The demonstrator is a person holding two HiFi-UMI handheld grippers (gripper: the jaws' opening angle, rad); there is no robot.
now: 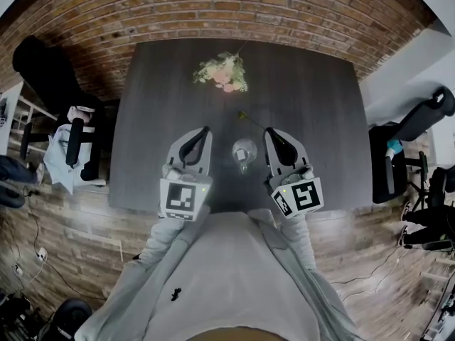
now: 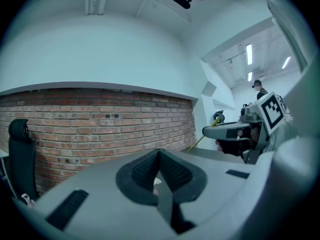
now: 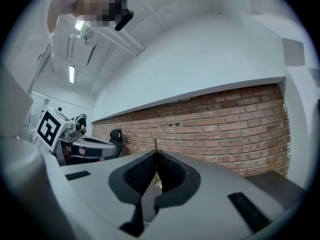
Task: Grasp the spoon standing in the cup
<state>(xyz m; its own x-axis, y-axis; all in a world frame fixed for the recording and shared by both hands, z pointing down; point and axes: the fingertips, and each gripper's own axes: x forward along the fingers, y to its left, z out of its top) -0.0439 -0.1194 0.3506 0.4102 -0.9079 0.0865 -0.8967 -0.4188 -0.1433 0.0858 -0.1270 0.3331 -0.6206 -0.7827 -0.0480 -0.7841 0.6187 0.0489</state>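
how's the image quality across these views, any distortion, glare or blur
Head view: heavy fisheye bends the brick wall, the corners go black, and the glass cup barely stands out on the dark table. Left gripper view: ceiling strips glare at the right. Right gripper view: the wall curves too, and the spoon shows only as a thin line.

We look down on a dark rectangular table (image 1: pixel 142 119) standing on a wood-plank floor (image 1: pixel 71 240) by a brick wall (image 1: pixel 213 6). A small bouquet of pale flowers (image 1: pixel 222 72) lies near its far edge. A clear glass cup (image 1: pixel 244 150) stands toward our side, well apart.
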